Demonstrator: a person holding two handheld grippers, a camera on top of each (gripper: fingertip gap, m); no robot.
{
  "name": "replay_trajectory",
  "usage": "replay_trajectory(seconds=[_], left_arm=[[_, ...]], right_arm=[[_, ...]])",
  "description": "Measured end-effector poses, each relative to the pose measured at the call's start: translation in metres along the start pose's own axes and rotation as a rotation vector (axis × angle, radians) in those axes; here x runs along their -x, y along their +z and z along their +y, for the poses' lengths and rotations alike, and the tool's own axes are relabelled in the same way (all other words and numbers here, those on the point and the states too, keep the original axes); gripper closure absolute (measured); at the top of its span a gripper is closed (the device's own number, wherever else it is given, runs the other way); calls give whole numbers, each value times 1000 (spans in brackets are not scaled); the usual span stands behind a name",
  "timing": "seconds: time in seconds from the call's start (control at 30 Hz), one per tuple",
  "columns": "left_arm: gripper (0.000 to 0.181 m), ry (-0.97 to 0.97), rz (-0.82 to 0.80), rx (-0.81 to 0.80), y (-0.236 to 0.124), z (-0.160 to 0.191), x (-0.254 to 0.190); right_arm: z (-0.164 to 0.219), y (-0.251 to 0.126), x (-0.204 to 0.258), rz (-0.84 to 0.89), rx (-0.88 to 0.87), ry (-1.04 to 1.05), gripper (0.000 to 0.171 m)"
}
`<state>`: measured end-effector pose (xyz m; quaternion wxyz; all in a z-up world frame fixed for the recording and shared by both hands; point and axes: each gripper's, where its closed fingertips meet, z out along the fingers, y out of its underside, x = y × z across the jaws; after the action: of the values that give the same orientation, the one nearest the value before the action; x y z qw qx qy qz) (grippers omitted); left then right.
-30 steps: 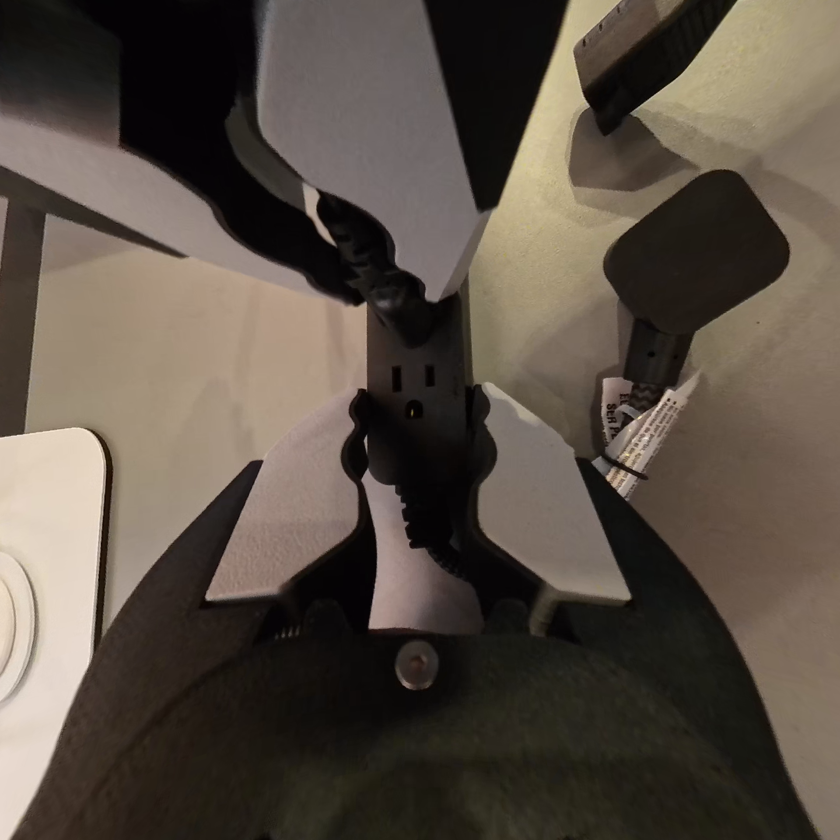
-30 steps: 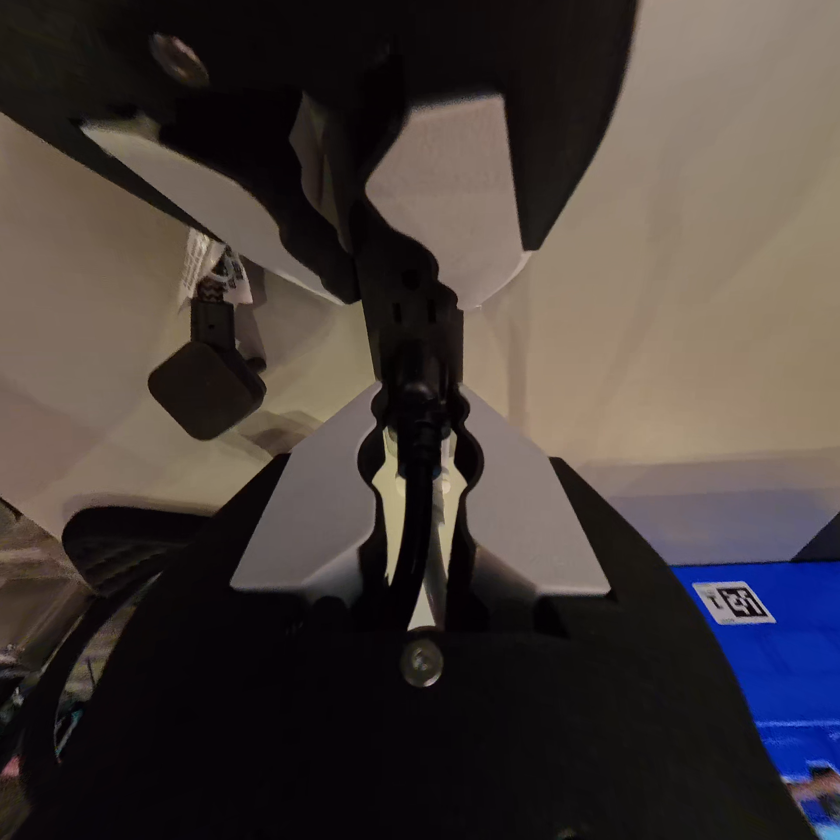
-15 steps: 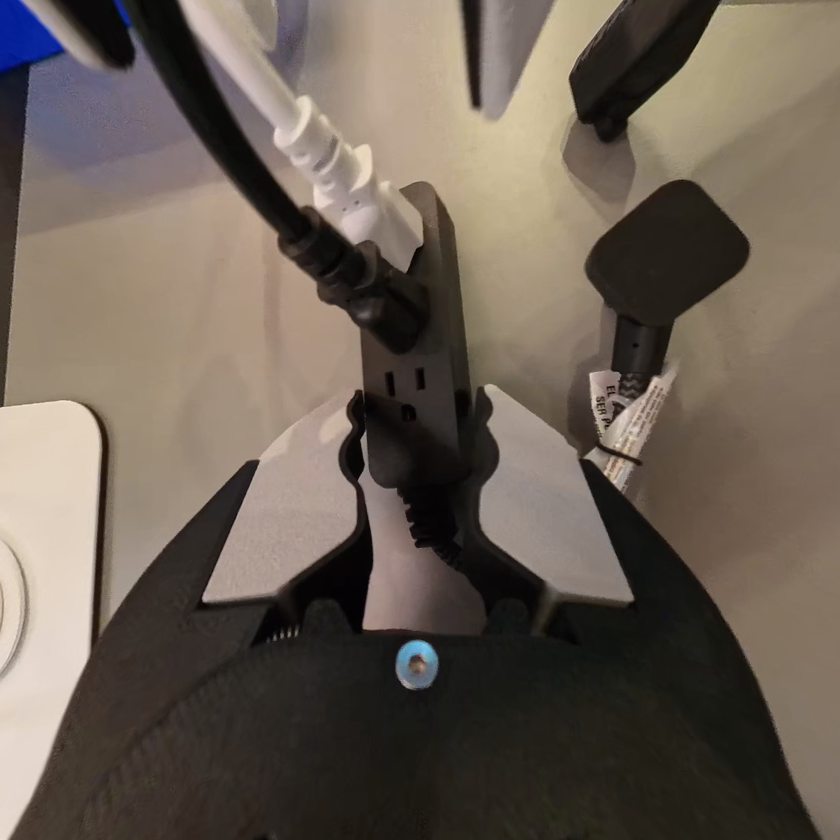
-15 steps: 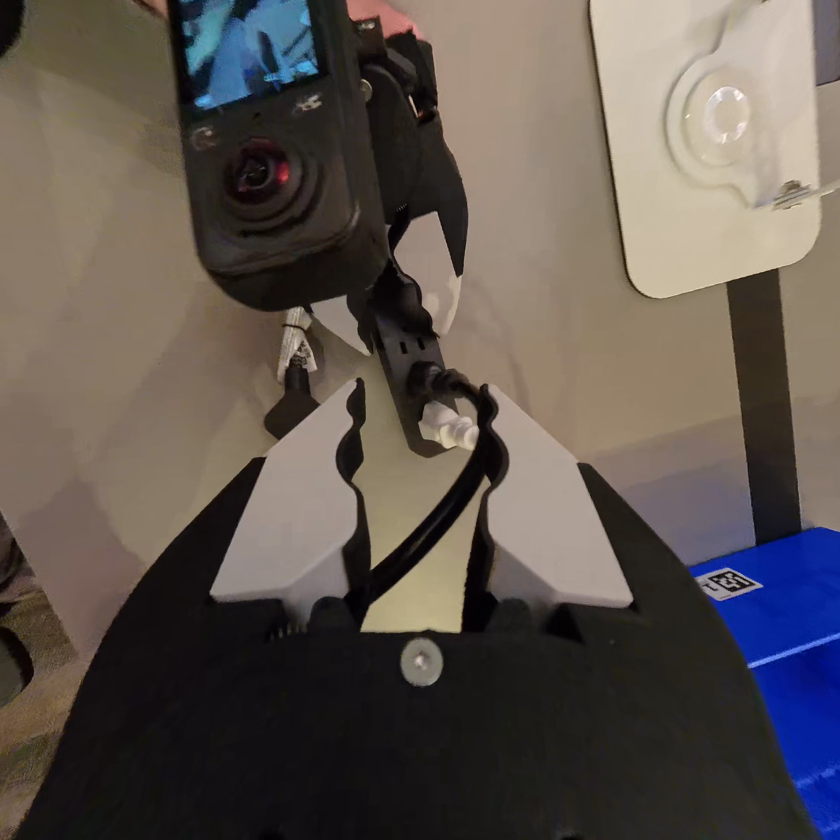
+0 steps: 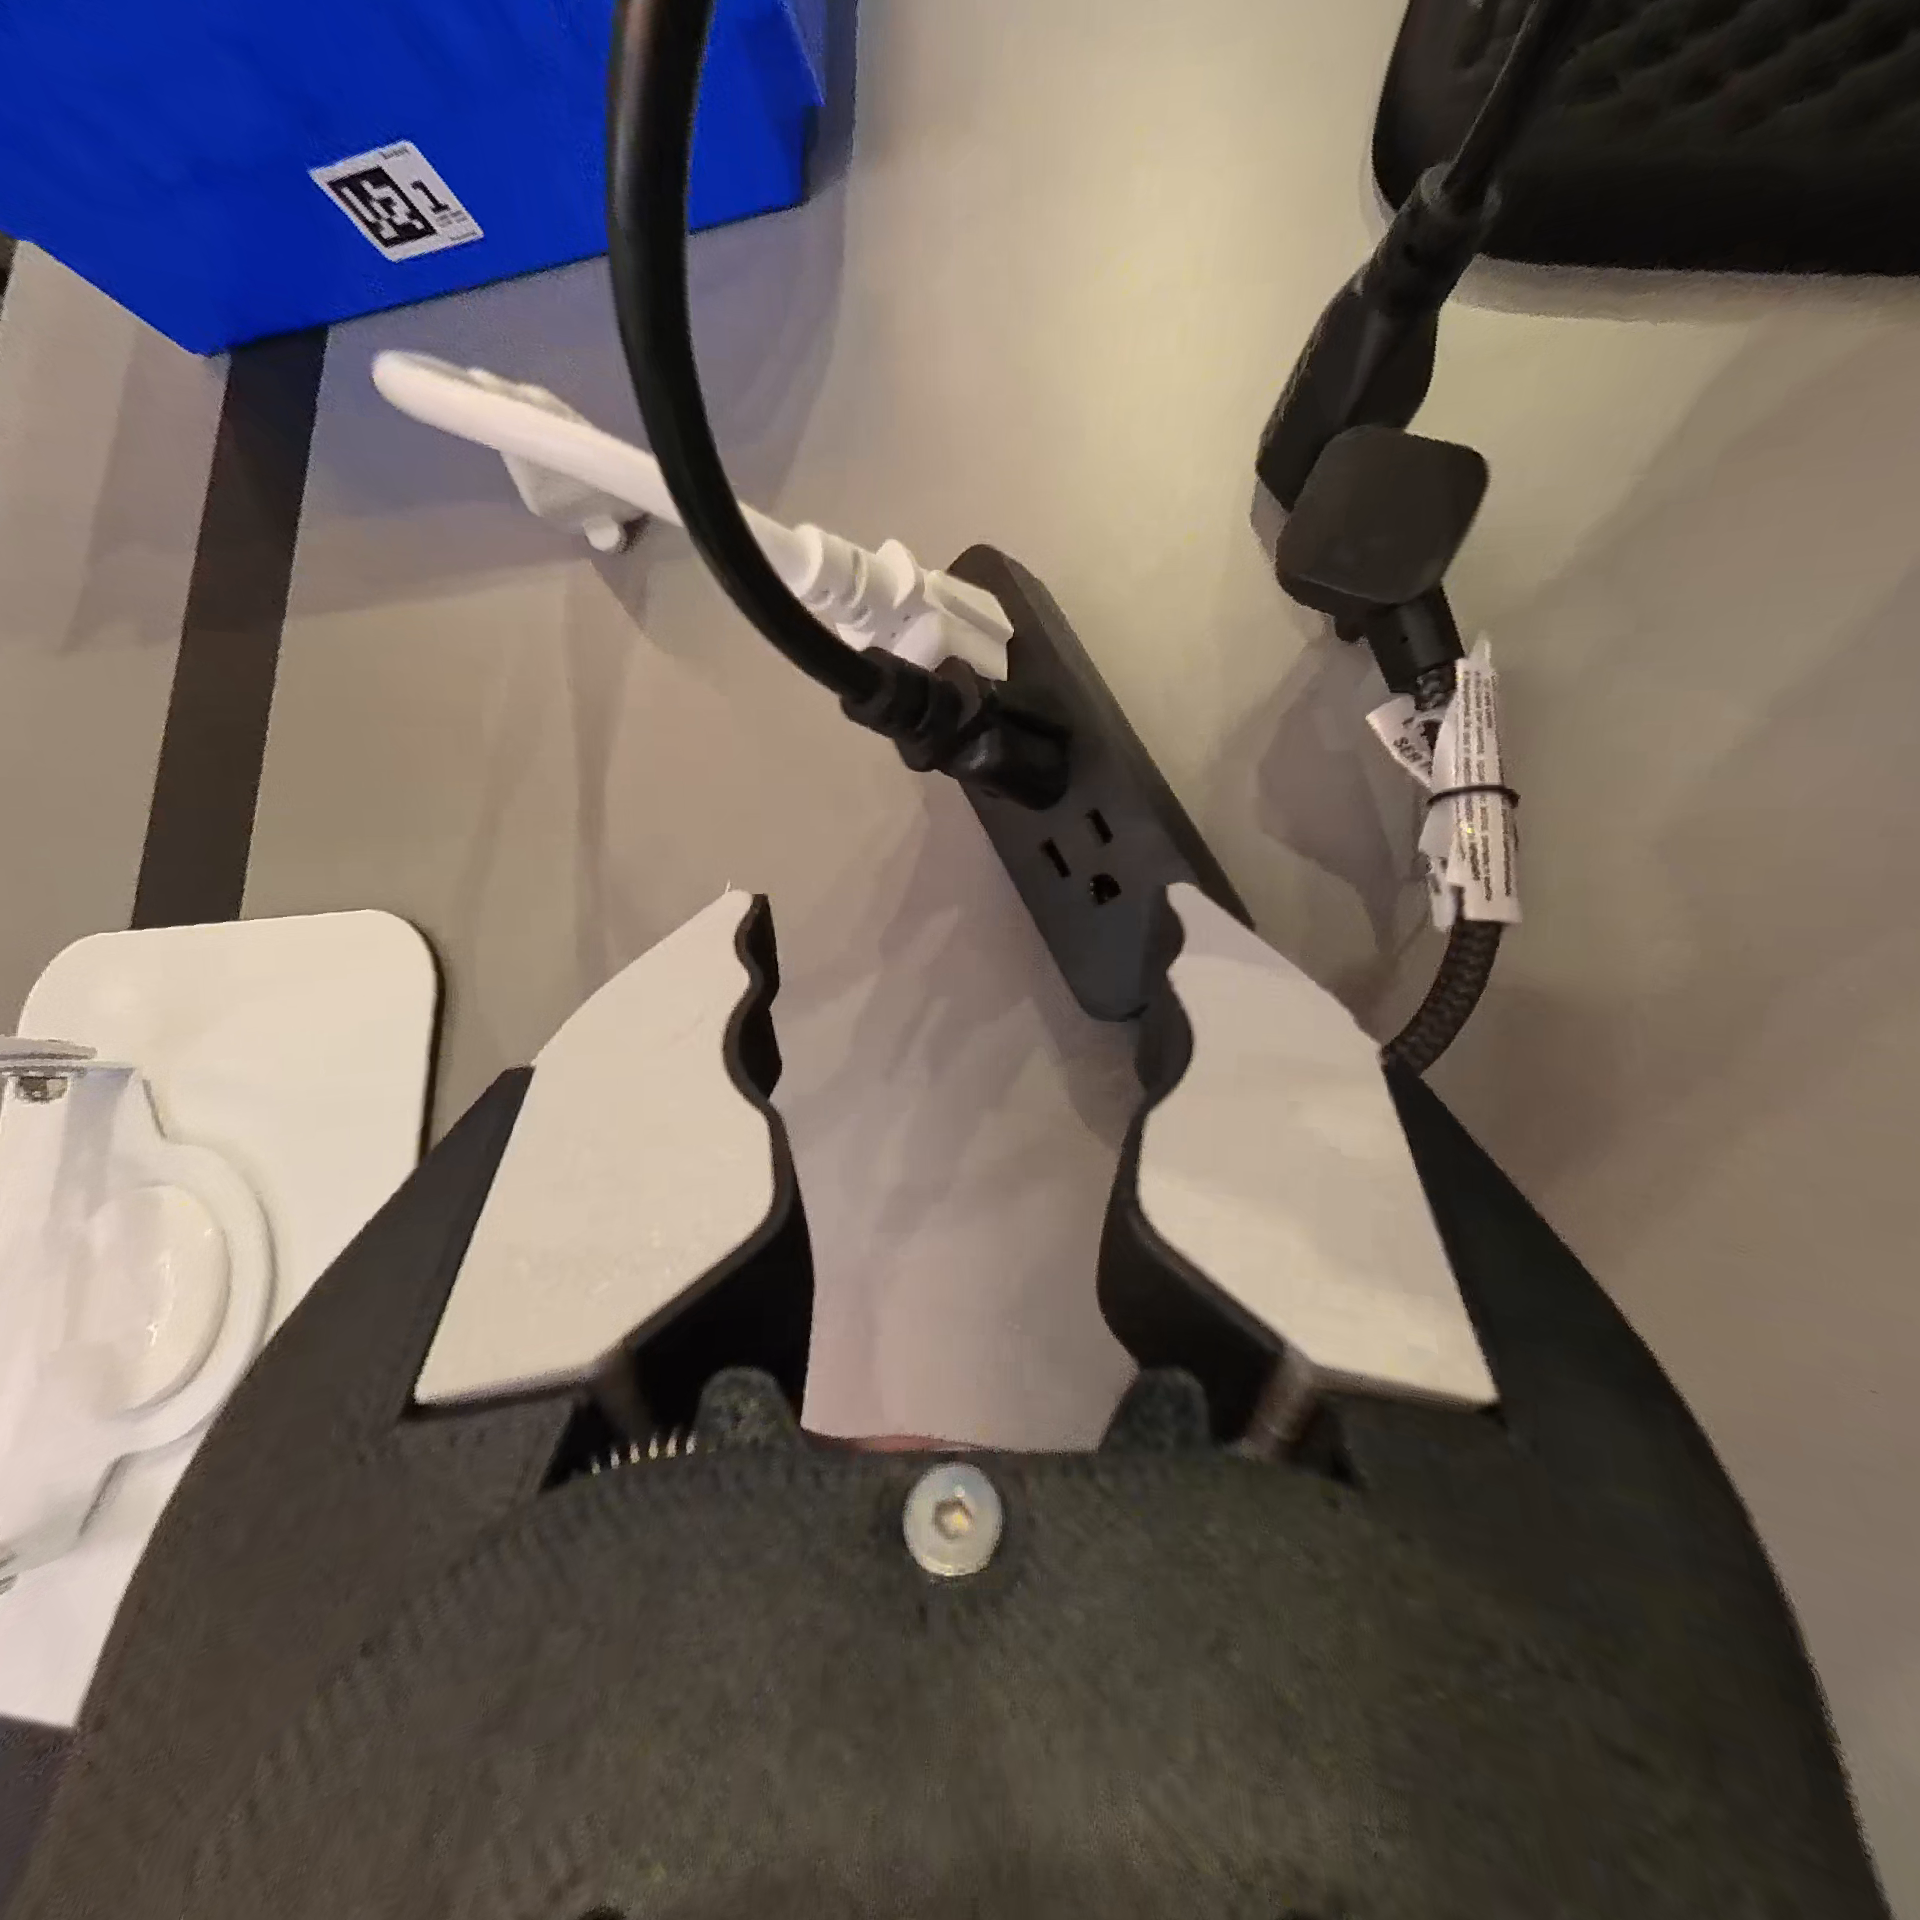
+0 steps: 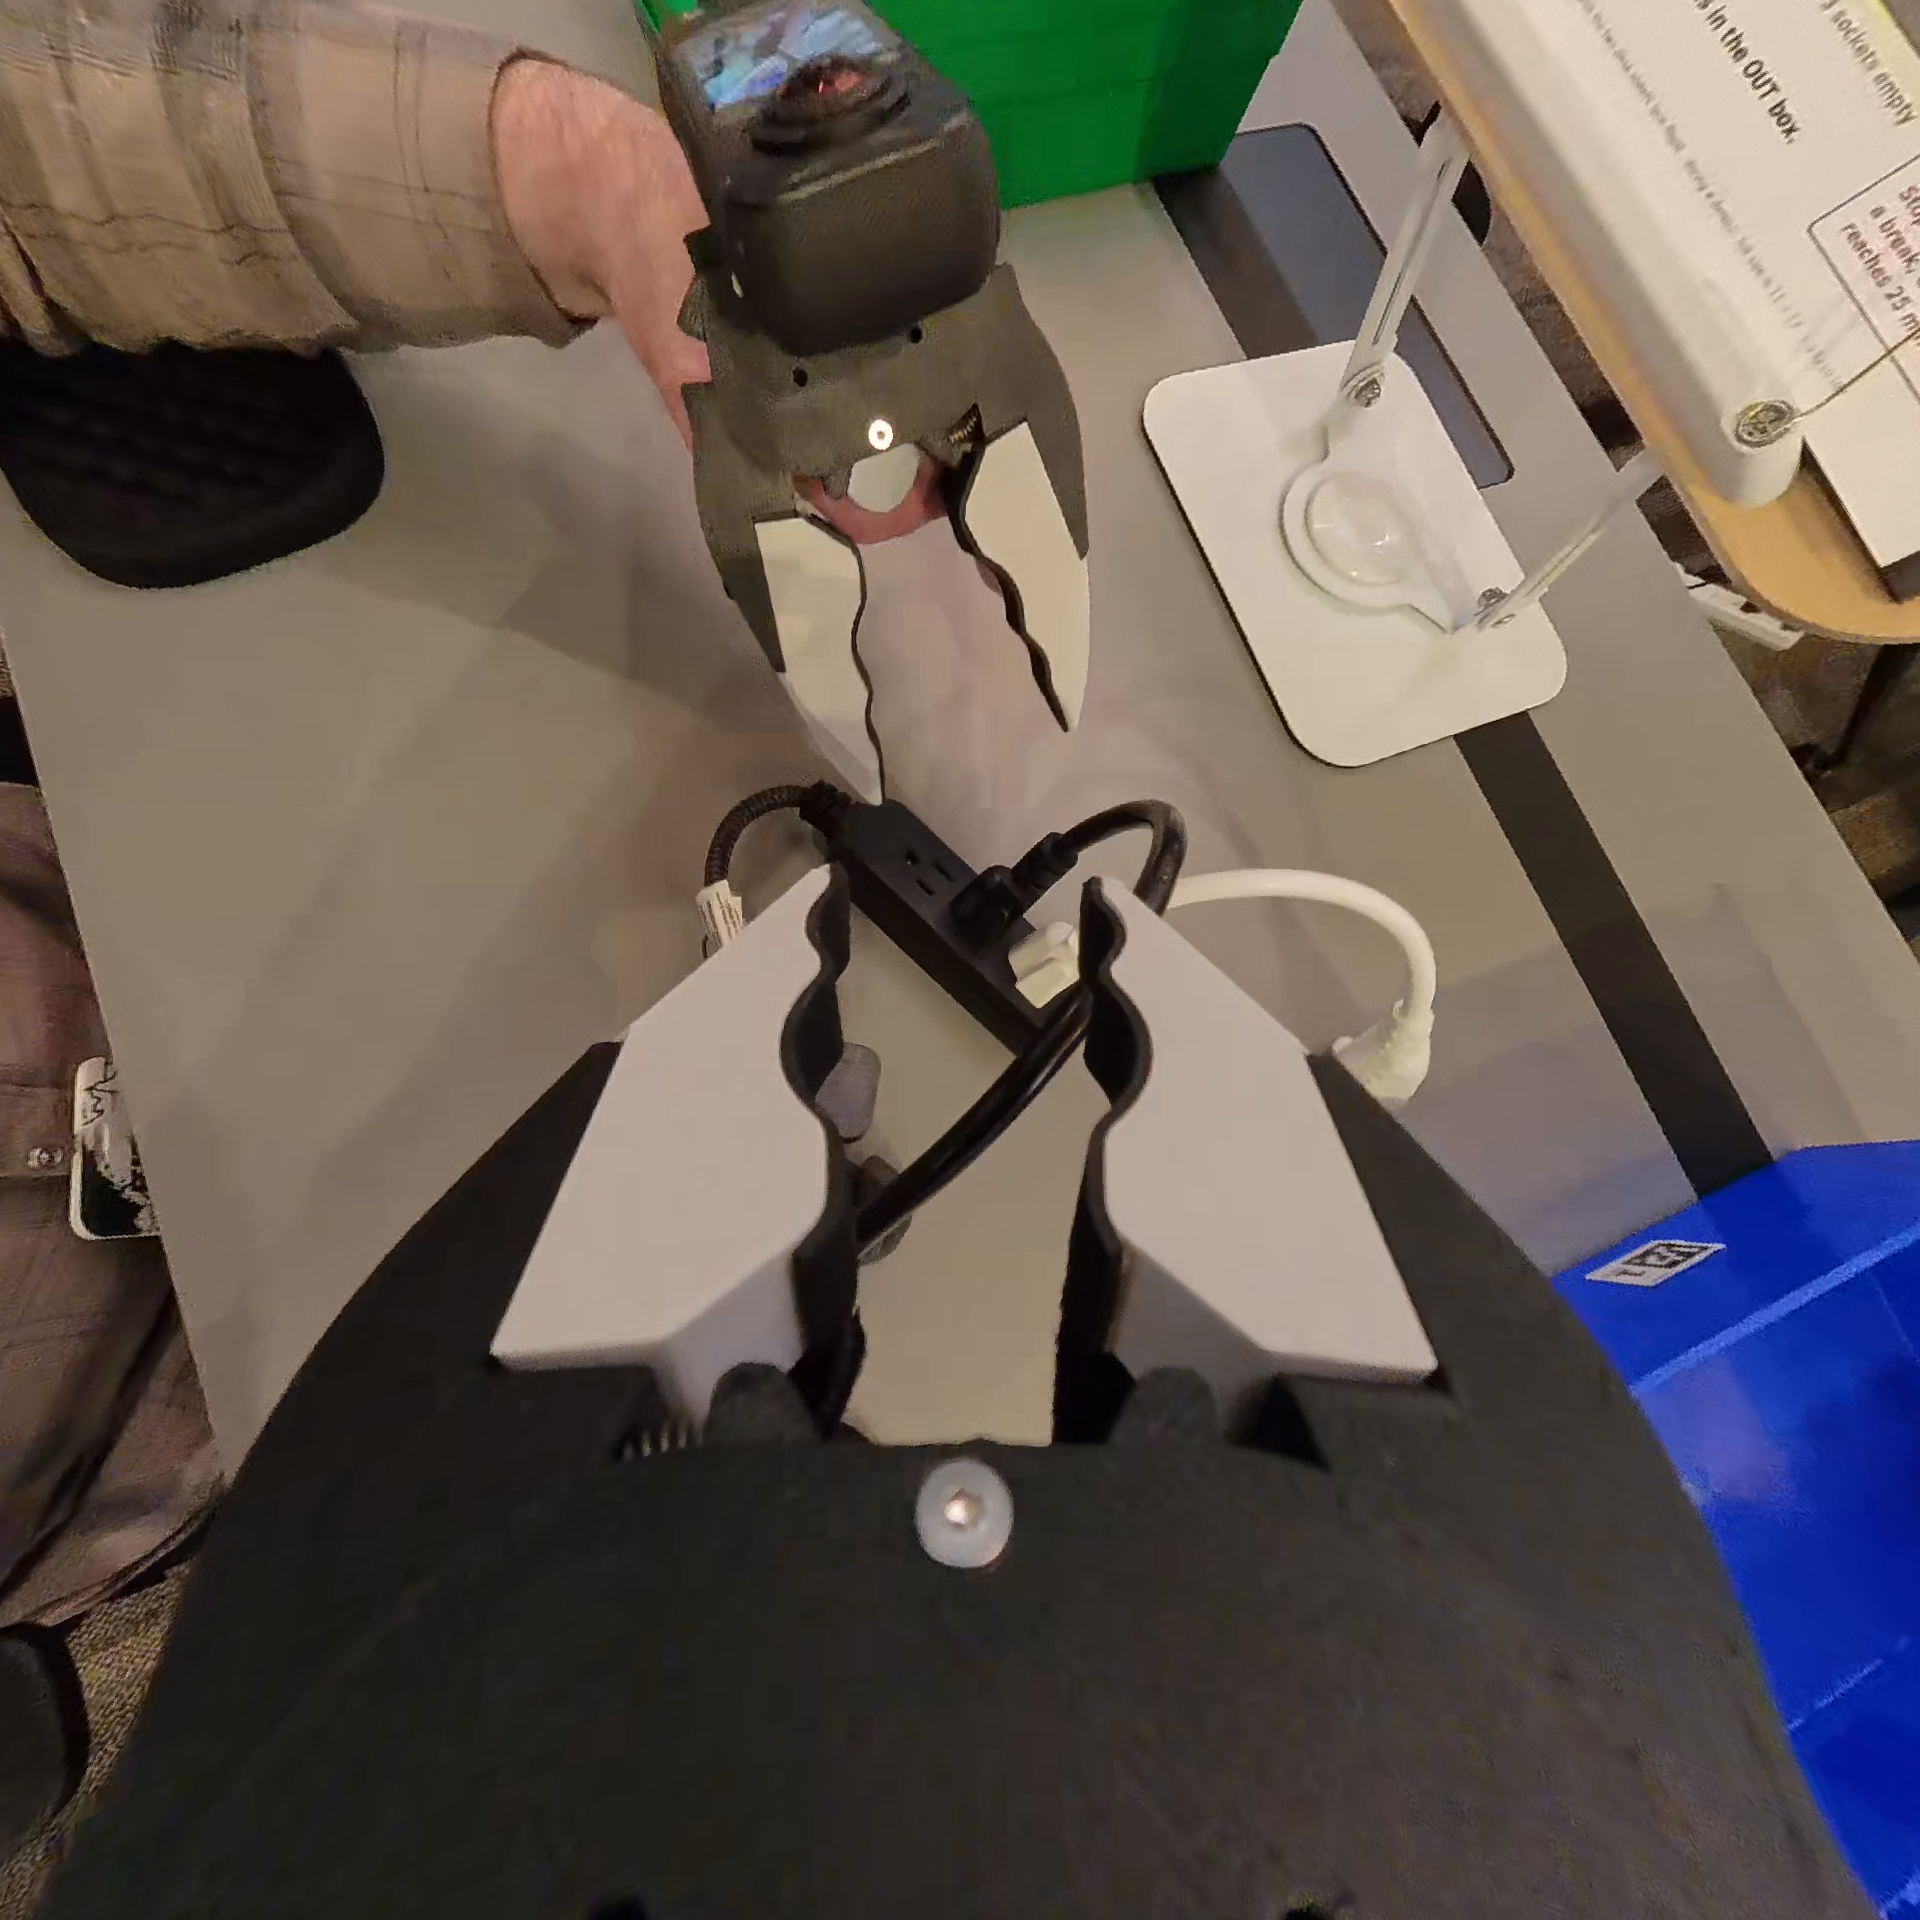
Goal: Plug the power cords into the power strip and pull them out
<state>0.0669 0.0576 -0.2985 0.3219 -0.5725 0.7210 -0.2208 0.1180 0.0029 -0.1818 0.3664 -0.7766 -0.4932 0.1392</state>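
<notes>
The black power strip lies on the grey table. A black plug and a white plug sit in two of its sockets; the socket nearest me is empty. My left gripper is open, with the strip's near end against its right finger. My right gripper is open above the strip. The black cord runs loose between its jaws. The white cord loops to the right. The left gripper also shows in the right wrist view, open, held by a hand.
The strip's own black square plug and tagged braided cord lie to its right. A blue box, a white stand base, a green bin and a black pad ring the table. Some 15 centimeters of space lies between my two pairs of fingers. My right tips are about 15 centimeters from the white plug, my left tips only 7 centimeters.
My left gripper has opened, let go of the strip and drawn back. My right gripper has opened, let go of the black plug and lifted away. The strip now lies at an angle.
</notes>
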Motion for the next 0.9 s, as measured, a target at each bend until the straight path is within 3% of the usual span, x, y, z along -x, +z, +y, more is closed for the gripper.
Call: replay_trajectory(seconds=[0.17, 0.3, 0.5, 0.6, 0.73, 0.9], left_arm=[[121, 16, -94, 34, -27, 0, 14], [135, 16, -282, 86, -93, 13, 45], [138, -116, -657, 252, -237, 99, 102], [137, -280, -739, 343, -284, 163, 121], [133, -455, -728, 515, -295, 248, 140], [125, -637, -617, 651, -265, 319, 163]], right_arm=[[-2, -13, 4, 35, -61, -3, 129], [-1, -22, 9, 44, -111, -7, 129], [6, -38, 14, 63, -176, -12, 130], [9, -42, 14, 66, -201, -2, 131], [10, -41, 17, 57, -223, 4, 133], [11, -38, 26, 33, -231, 1, 133]])
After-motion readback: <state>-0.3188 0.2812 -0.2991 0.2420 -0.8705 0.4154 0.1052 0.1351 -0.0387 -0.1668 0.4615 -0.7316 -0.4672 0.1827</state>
